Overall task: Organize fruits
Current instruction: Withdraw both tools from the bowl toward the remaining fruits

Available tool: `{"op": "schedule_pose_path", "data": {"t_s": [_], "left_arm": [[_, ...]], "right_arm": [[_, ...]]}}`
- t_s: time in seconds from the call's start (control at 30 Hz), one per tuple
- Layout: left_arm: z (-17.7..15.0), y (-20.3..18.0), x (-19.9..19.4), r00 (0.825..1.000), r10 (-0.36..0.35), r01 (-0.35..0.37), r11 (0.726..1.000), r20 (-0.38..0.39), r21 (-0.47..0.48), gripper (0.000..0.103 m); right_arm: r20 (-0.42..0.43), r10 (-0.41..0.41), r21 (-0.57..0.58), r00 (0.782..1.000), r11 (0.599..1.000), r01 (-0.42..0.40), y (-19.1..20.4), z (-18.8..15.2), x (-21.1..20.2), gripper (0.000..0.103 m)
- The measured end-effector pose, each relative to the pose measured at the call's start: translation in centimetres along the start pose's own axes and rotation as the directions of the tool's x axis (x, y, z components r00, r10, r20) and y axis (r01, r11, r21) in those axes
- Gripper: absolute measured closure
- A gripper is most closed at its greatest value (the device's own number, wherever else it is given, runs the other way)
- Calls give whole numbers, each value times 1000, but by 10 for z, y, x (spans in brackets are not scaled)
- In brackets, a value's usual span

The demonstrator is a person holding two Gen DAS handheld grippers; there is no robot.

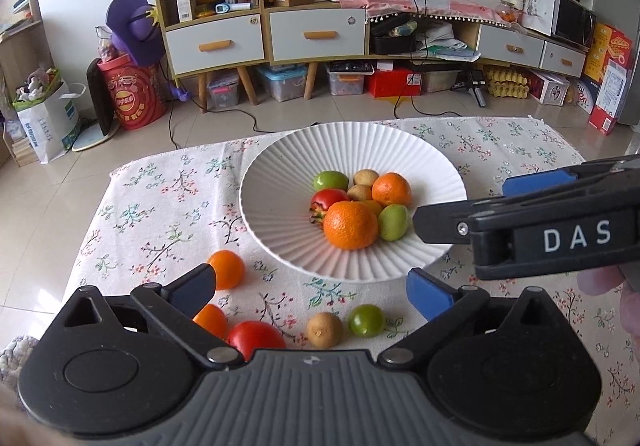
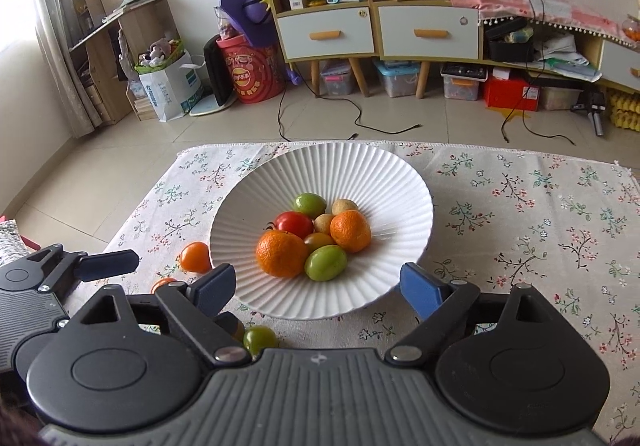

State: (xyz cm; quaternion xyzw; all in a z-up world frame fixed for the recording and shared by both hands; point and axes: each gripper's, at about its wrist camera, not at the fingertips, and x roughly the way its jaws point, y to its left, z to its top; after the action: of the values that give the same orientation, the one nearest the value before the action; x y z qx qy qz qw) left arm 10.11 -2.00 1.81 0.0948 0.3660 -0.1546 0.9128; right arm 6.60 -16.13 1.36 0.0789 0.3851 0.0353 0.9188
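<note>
Tongs, left (image 1: 312, 288) and right (image 2: 316, 284), both gape empty beside bowl (image 1: 280, 182); five fruits wait nearby, probably next

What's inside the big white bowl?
The bowl holds two oranges, two green fruits, a red tomato and small brown fruits. One yellowish piece is mostly covered.

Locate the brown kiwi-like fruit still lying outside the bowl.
In the left wrist view the brown fruit lies on the floral cloth, between the red tomato and a green fruit, just in front of the white bowl.
</note>
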Motion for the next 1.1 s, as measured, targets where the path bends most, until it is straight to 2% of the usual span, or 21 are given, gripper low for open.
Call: {"op": "schedule_pose_path", "data": {"t_s": [0.23,0.5,0.87,1.1], "left_arm": [[-11,6,-10,1000,20,-19,999,-21,36,5],[-25,18,-17,999,31,-29,999,-44,45,5],[-76,51,-17,989,85,-81,996,-117,38,5],[-92,61,-19,992,62,-62,998,-112,7,5]], "right_arm": [[-4,-18,-32,1000,999,17,5,-7,-7,7],[-31,-32,-58,999,998,30,10,-20,-9,4],[-80,-85,-137,993,988,73,15,-57,-11,2],[-122,-107,-204,987,976,81,21,-77,-3,2]]}}
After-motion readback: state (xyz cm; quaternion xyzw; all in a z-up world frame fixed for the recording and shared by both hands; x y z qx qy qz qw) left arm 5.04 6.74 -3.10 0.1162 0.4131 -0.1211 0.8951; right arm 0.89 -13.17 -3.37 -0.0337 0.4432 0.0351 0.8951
